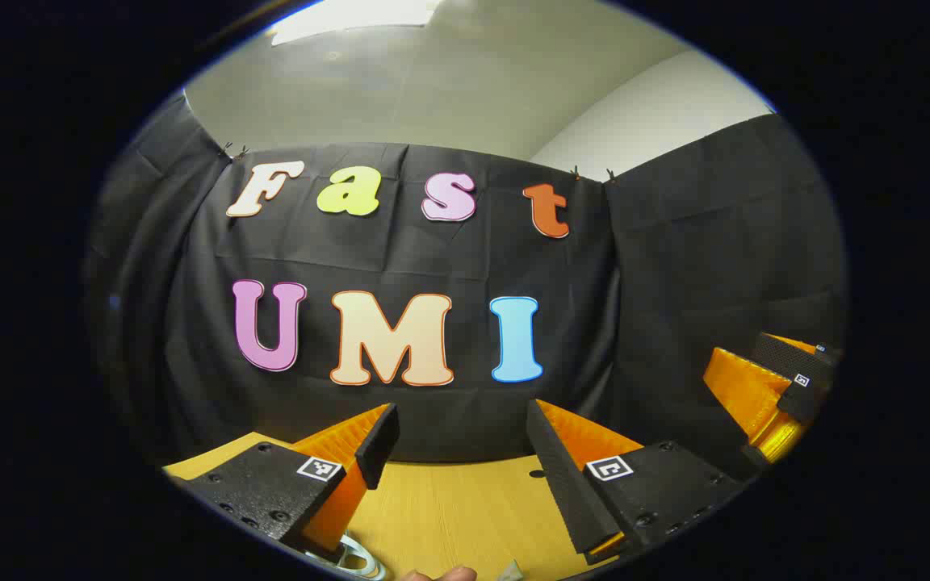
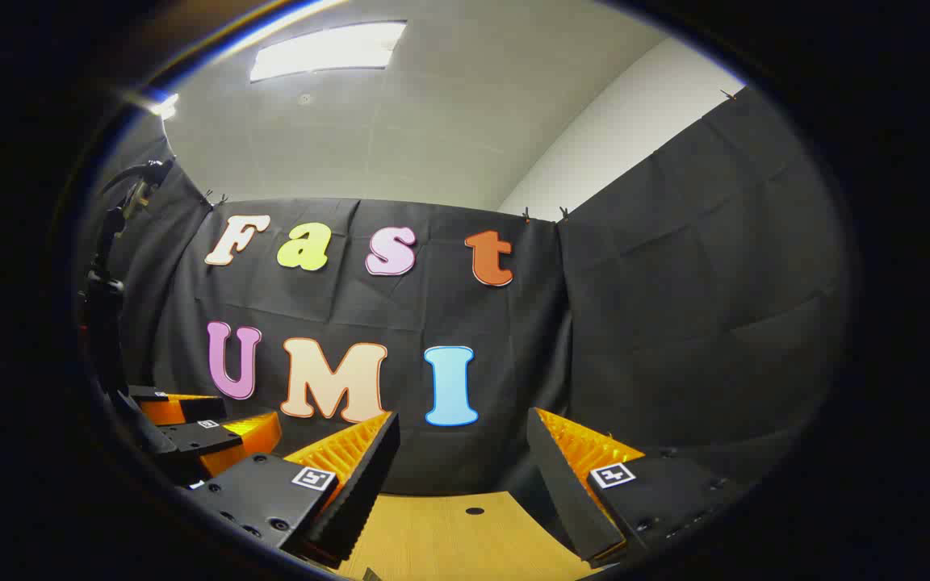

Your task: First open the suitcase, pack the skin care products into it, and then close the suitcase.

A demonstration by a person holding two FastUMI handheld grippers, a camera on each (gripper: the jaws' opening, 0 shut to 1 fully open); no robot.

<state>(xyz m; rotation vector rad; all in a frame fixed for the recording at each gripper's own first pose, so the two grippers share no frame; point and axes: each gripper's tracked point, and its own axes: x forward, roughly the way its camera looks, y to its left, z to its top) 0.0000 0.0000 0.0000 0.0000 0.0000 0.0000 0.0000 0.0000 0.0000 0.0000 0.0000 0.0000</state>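
Suitcase: from these two views I cannot tell where the suitcase lies. The black cloth wall hangs straight ahead of both tongs, and the pale wooden counter runs beneath them up to its foot. The left tongs stand wide apart, gripping nothing. The right tongs are likewise spread and empty, level with them on their right side. Under the left tongs, at the near edge, sits a silvery ring-shaped metal piece, too cropped to identify, with a fingertip just beside it.
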